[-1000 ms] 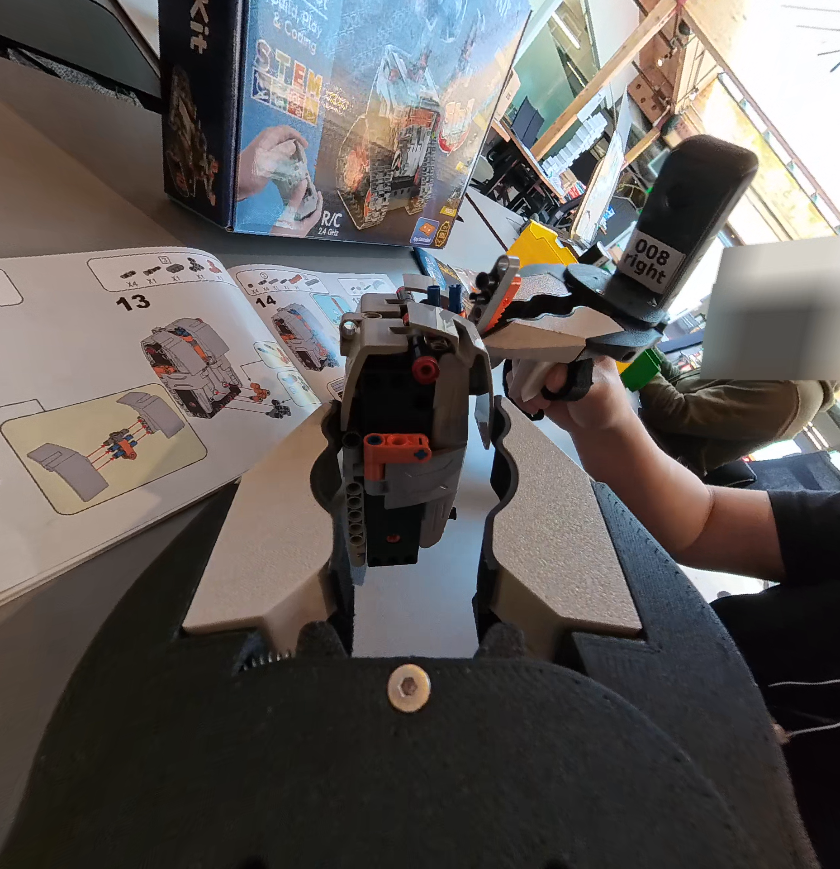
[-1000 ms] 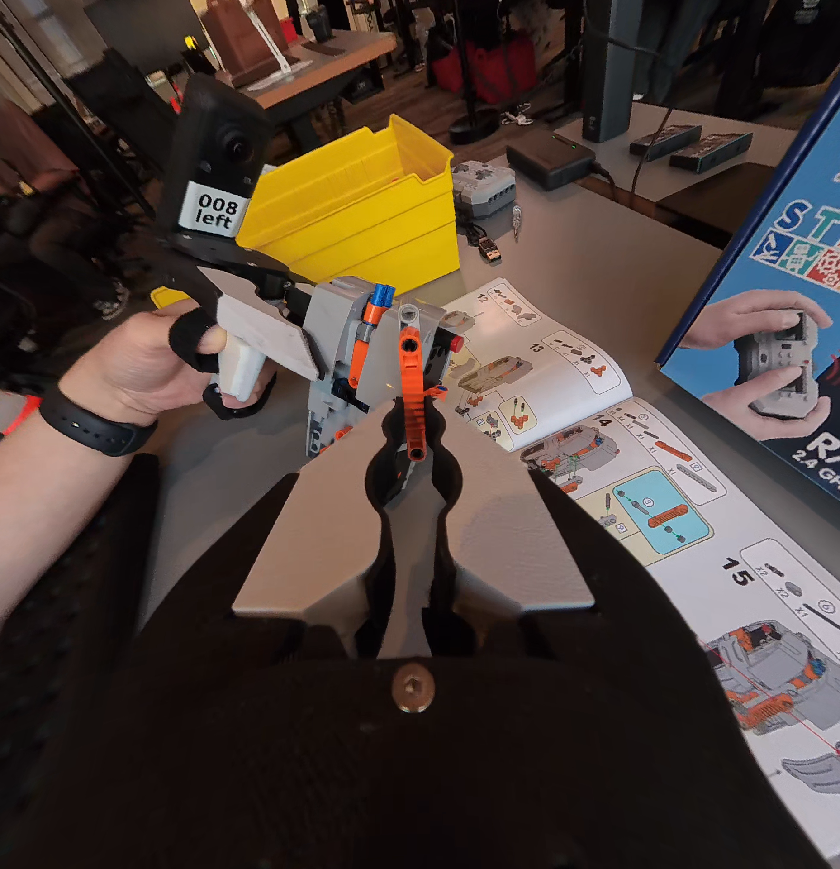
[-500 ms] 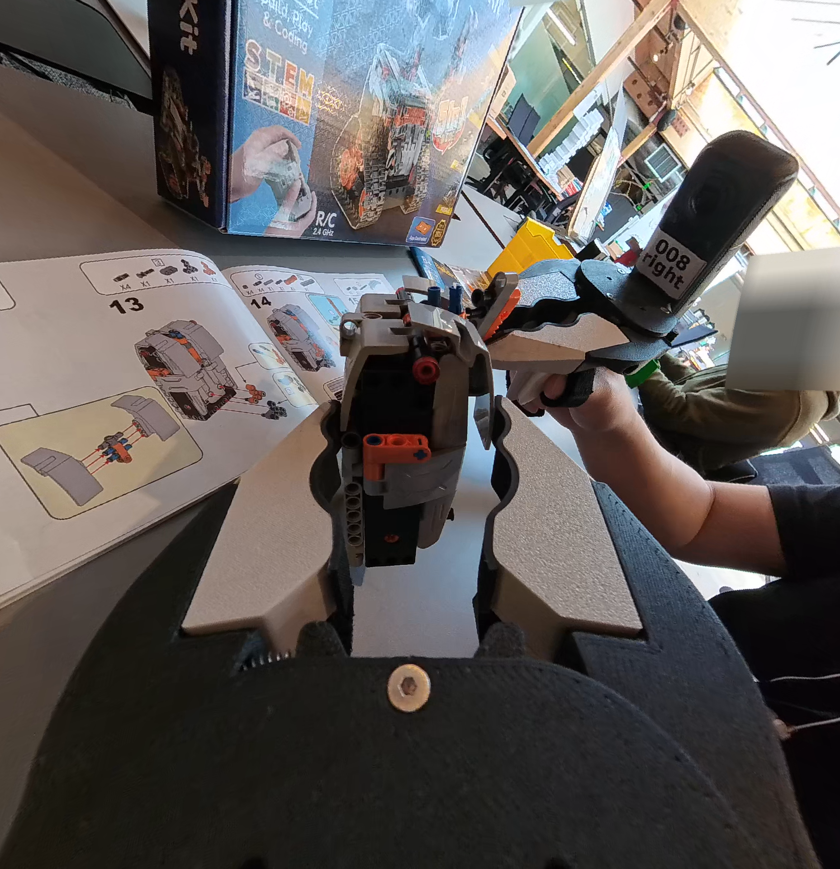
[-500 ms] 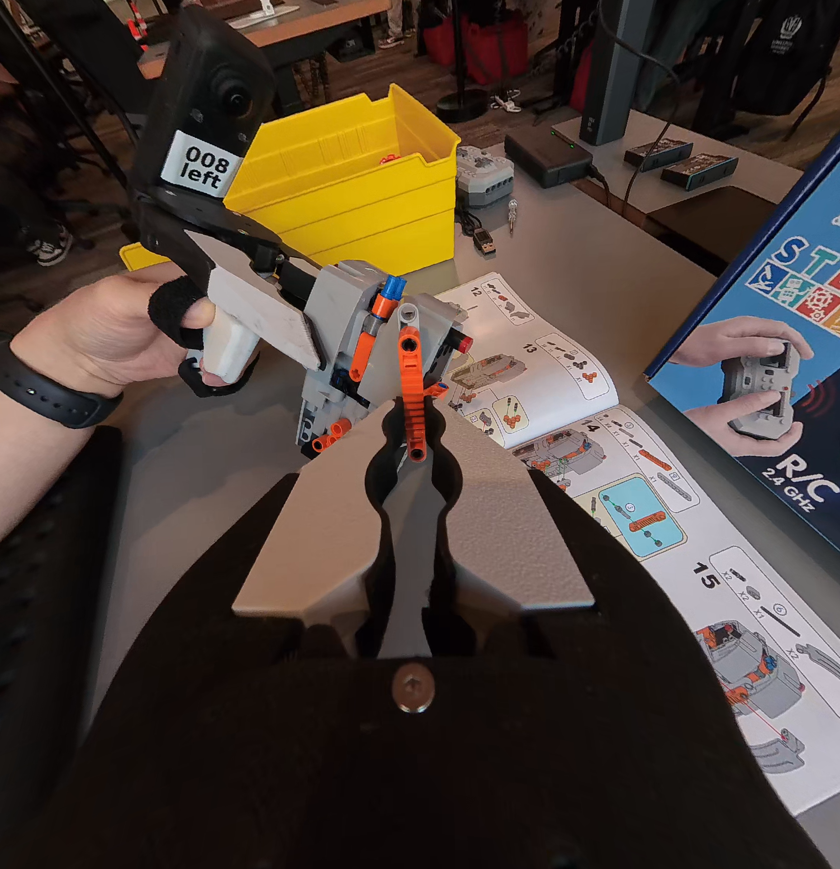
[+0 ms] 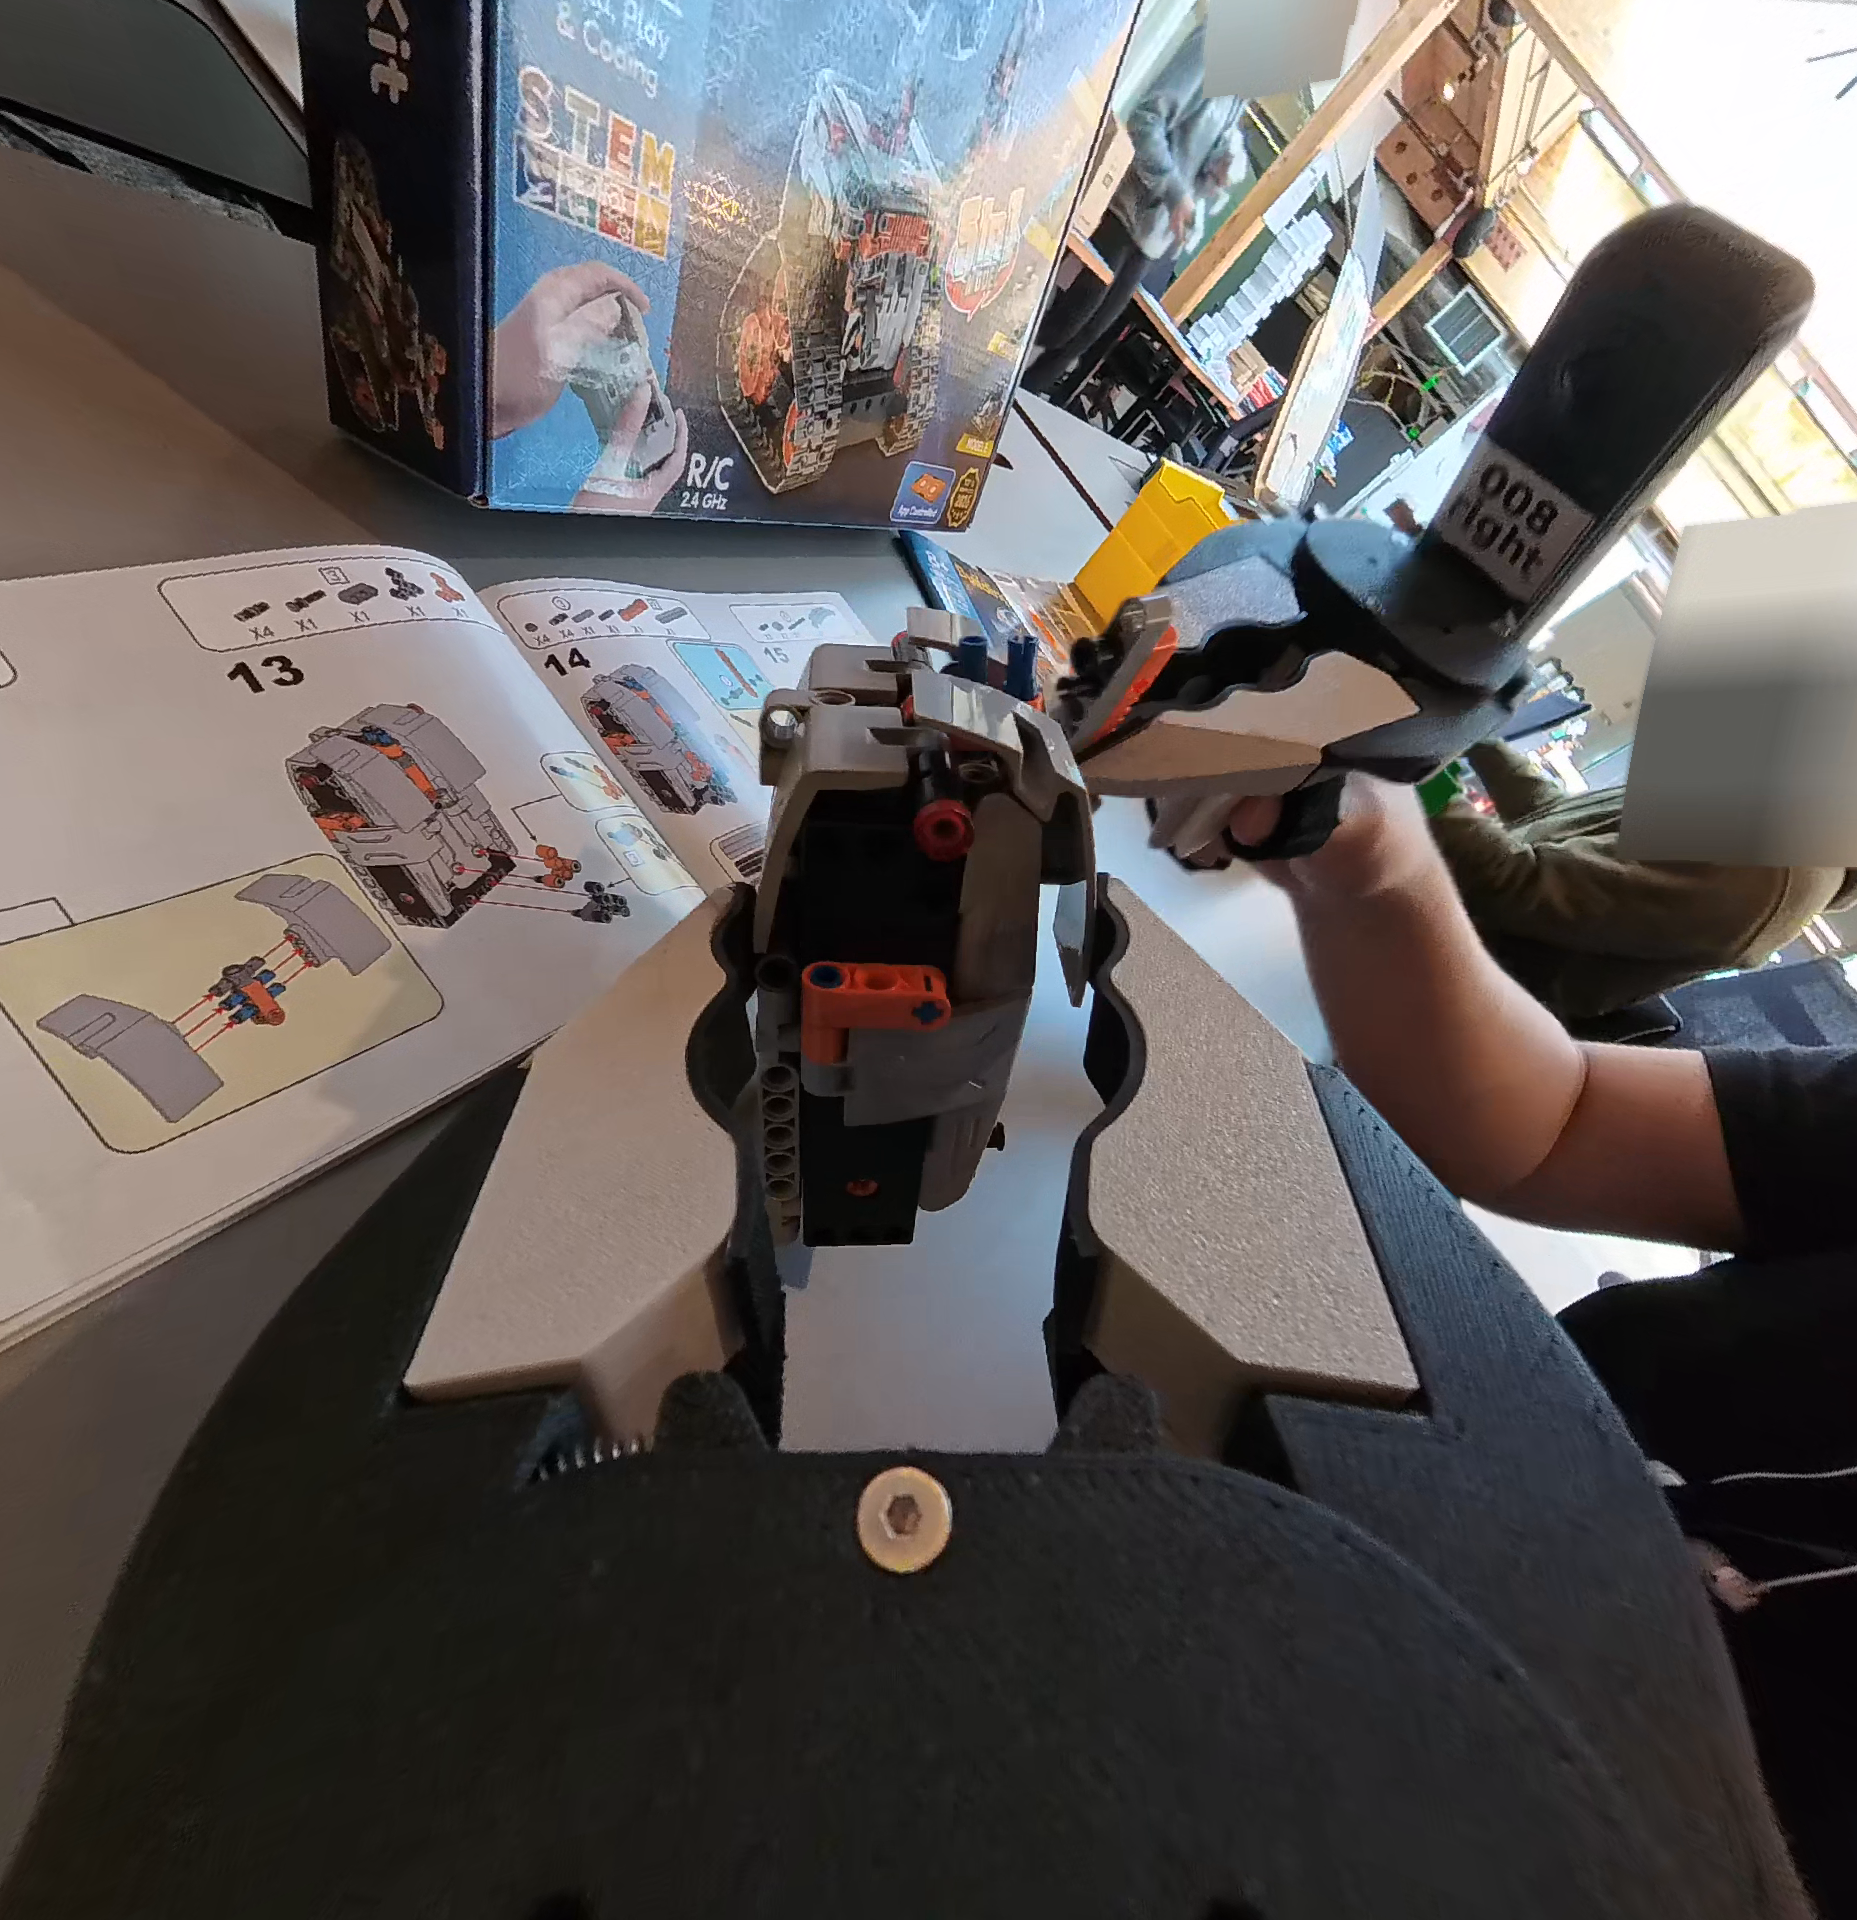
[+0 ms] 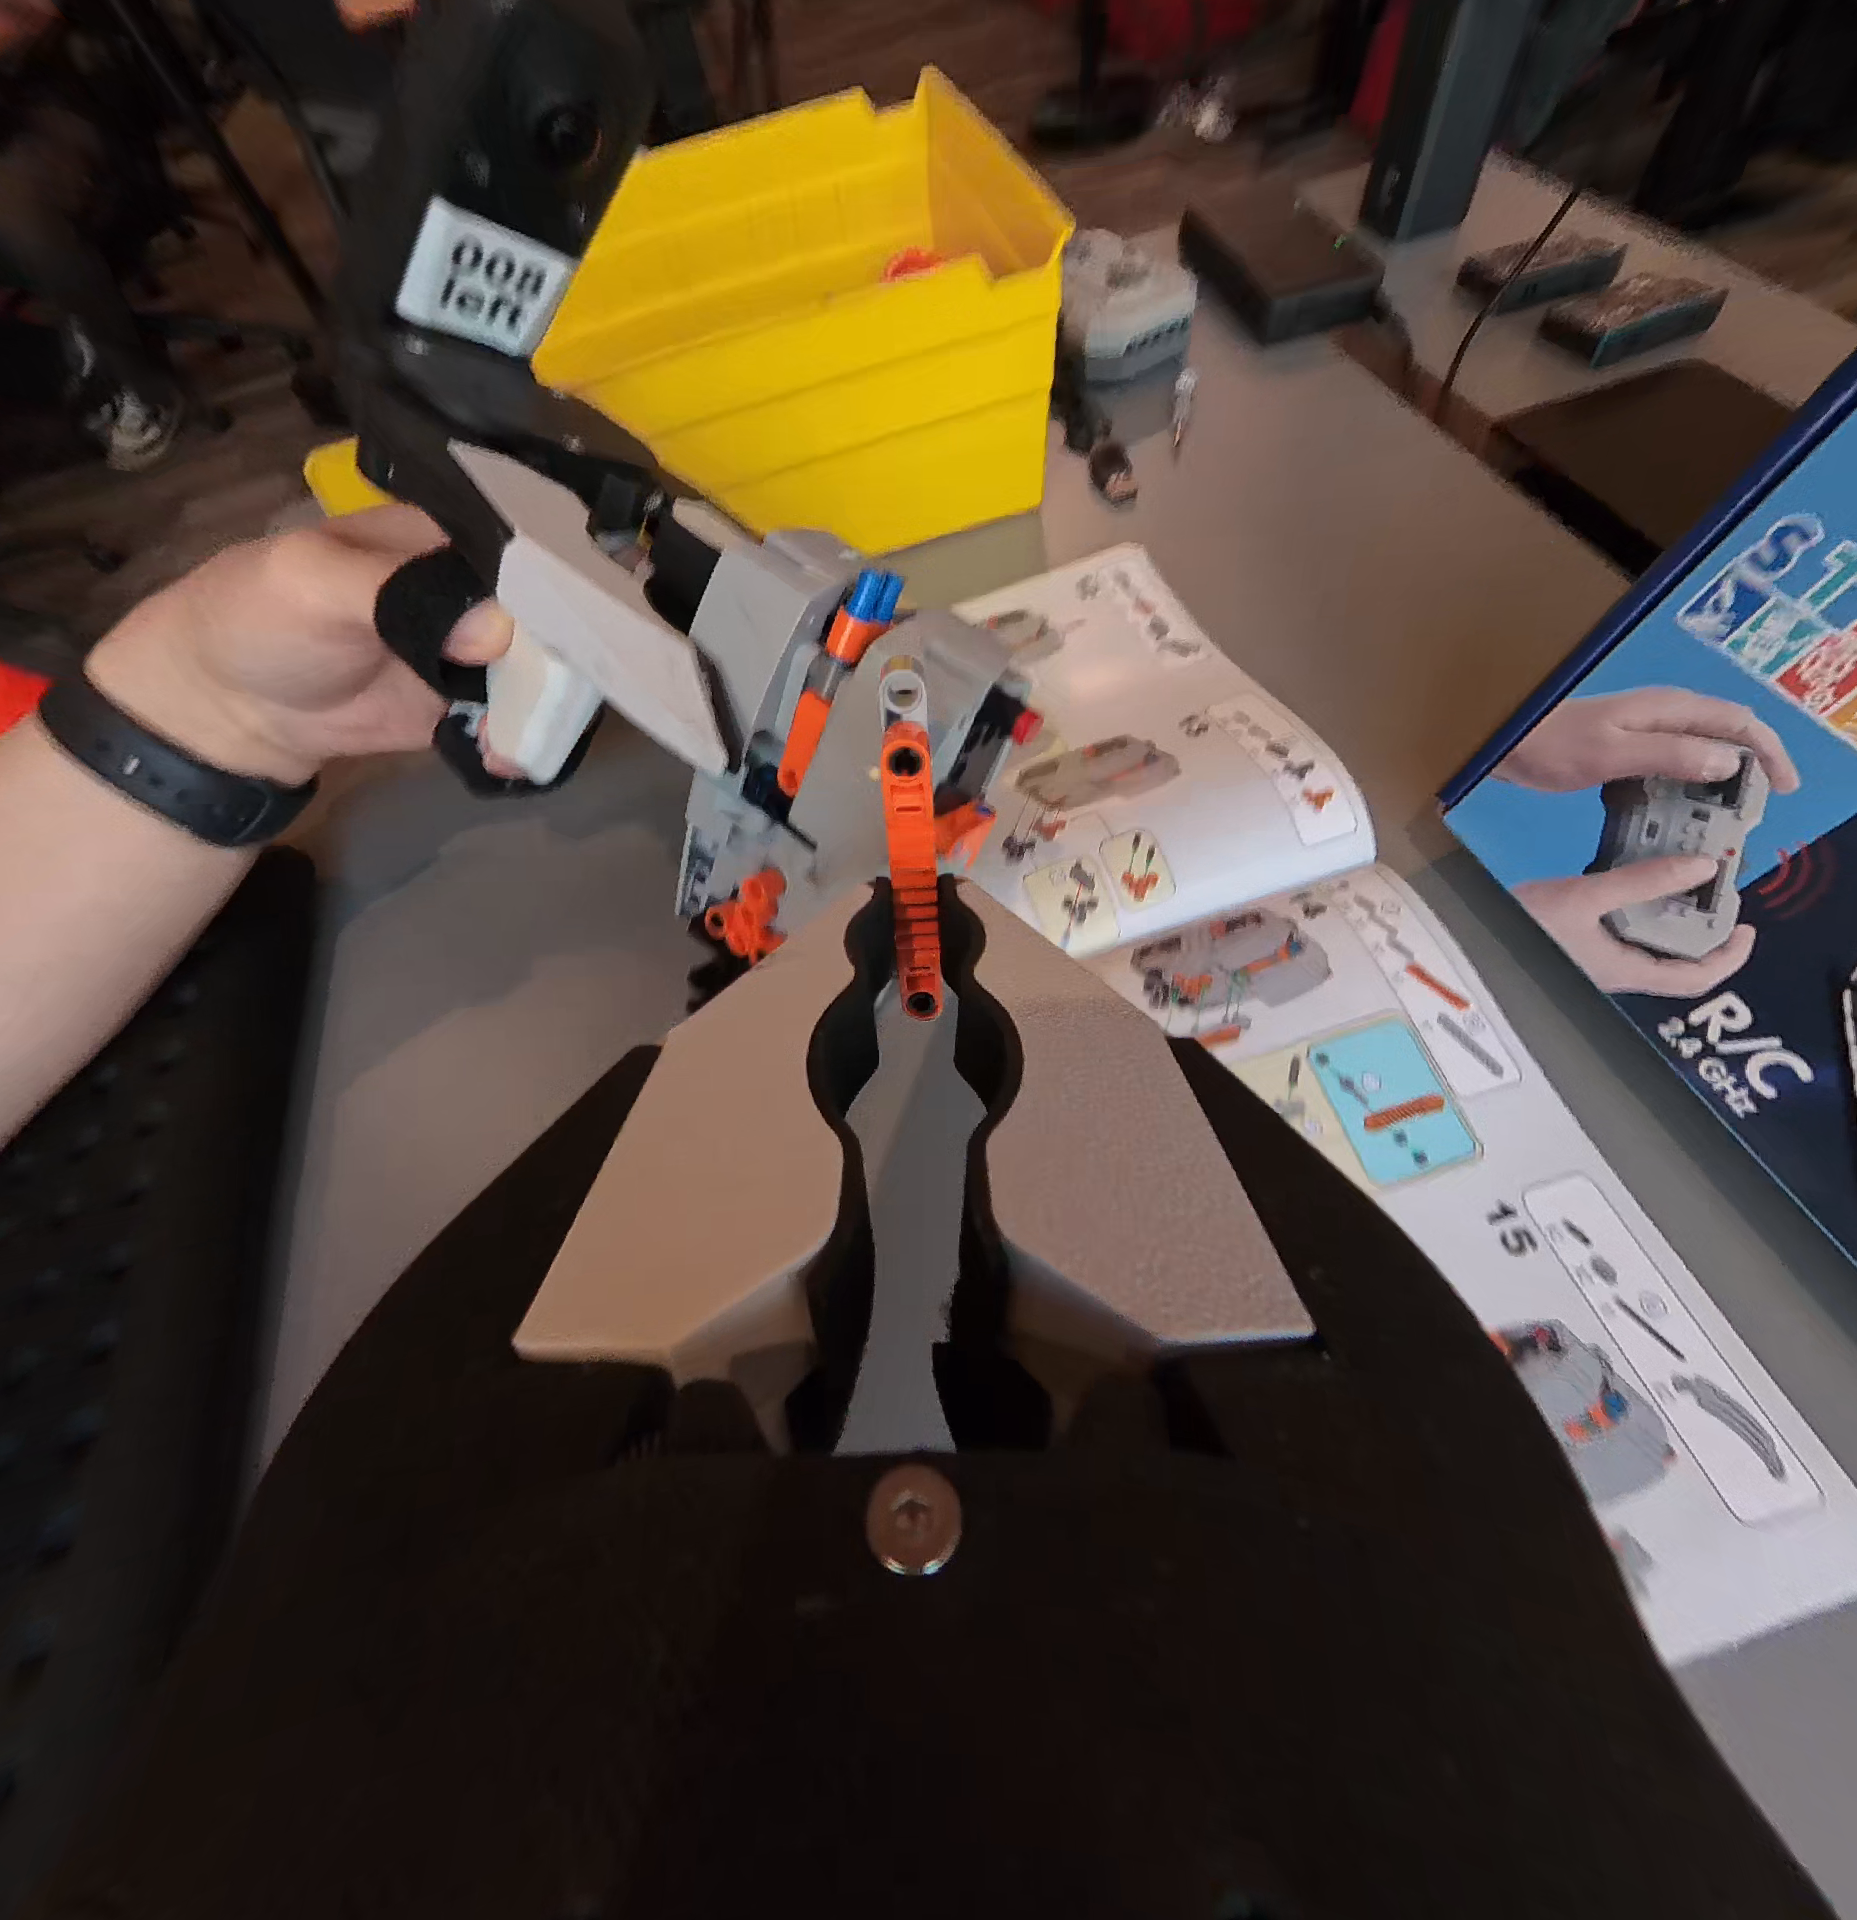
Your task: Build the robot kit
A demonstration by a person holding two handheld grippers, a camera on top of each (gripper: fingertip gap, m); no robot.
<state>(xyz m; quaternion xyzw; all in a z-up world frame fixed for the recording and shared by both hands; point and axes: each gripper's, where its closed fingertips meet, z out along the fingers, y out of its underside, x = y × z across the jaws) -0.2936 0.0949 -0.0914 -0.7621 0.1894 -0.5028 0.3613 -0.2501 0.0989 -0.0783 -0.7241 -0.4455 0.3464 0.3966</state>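
My left gripper is shut on a grey, black and orange brick model and holds it upright above the table. It also shows in the right wrist view, gripping the model from the left. My right gripper is shut on a long orange toothed beam. The beam's far end sits against the model's top, beside a light grey lift arm. In the left wrist view the right gripper comes in from the right with the beam next to two blue pins.
An open instruction booklet lies on the grey table under both grippers. A blue kit box stands behind it. A yellow bin, a grey hub and black boxes sit farther off. A person in an olive sleeve sits nearby. Some 6 cm of space lies between my two pairs of fingers. Measured from the fingertips, the grey hub is 30 cm or so from the left gripper and 40 cm from the right.
Both grippers keep their hold. The right gripper has tilted and shifted slightly with the beam still at the model's top. The right wrist view is now blurred by motion.
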